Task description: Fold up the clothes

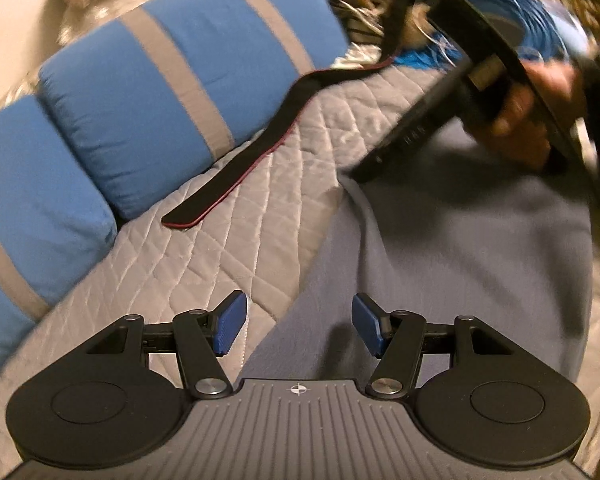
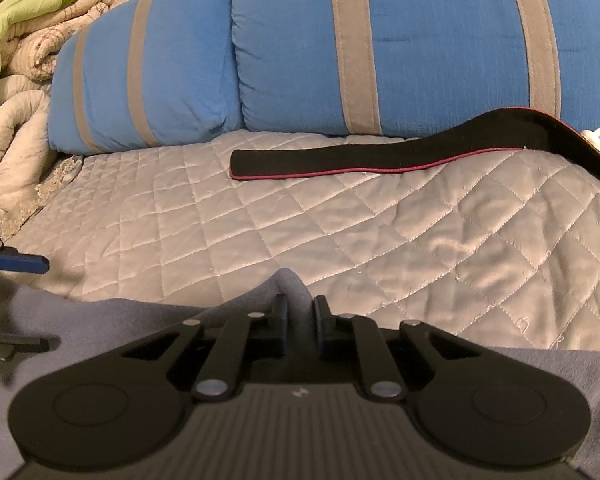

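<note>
Left wrist view: my left gripper point(image 1: 299, 328) fingers spread wide, empty, over grey-blue garment point(image 1: 452, 248) lying on quilted bed point(image 1: 204, 248). Right wrist view: my right gripper point(image 2: 300, 320) fingers pinched on raised garment fold point(image 2: 290, 284); black strap point(image 2: 340, 158) beyond, by blue pillows point(image 2: 420, 40).

We see a bed covered by a grey quilted bedspread point(image 2: 260, 216). On it lie a blue-grey garment point(image 1: 460, 248), a long black strap point(image 2: 340, 156) with red edging, and two blue cushions point(image 2: 420, 48) with grey stripes along the back.
</note>
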Demonstrator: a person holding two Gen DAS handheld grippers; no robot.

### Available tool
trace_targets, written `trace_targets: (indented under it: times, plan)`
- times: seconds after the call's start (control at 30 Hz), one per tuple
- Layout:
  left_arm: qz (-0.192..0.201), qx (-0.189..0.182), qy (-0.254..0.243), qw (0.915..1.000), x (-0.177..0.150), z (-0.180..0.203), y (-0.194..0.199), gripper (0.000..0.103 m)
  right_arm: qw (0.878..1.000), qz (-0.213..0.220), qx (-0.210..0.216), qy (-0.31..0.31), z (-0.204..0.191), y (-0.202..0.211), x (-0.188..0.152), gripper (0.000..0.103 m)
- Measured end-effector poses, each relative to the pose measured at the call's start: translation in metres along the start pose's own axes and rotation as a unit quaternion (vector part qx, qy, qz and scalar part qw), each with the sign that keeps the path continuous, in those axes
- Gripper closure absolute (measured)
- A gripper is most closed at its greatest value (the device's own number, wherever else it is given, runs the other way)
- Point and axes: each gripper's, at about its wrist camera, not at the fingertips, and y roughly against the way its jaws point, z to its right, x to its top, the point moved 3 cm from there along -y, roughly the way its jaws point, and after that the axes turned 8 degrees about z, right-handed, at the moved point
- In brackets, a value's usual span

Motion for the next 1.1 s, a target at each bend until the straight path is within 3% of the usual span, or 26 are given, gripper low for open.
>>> trace_targets:
  times: [0.13,0.37,0.57,0.7,0.83,1.0,1.1]
  plan:
    - [-0.012,0.0,-0.022,0.9997,-0.006,0.005,-0.005,0.062,1.0,0.0,0.0,0.001,0.0,0.001,0.001,0.089]
    - [-0.027,-0.019,0.014,0.9993,-0.012,-0.007,-0.008,0.099,1.0,0.008,0.004,-0.01,0.002,0.007,0.002,0.09]
    - [-0.018,-0.041,0.078,0.996,-0.01,-0.029,0.002,0.101,0.999,0.034,0.012,-0.021,0.003,0.022,0.006,0.093]
    - [-0.024,-0.058,0.147,0.9871,-0.01,-0.05,0.006,0.101,0.998,0.048,0.019,-0.032,0.006,0.029,0.009,0.094]
    - [-0.036,-0.092,0.255,0.9619,-0.015,-0.078,0.004,0.101,0.997,0.053,0.025,-0.045,0.009,0.031,0.011,0.094]
    - [-0.059,-0.135,0.399,0.905,-0.031,-0.112,-0.006,0.101,0.997,0.05,0.024,-0.057,0.011,0.029,0.011,0.094]
    - [-0.079,-0.141,0.445,0.881,-0.04,-0.12,-0.014,0.101,0.996,0.049,0.024,-0.065,0.012,0.028,0.011,0.094]
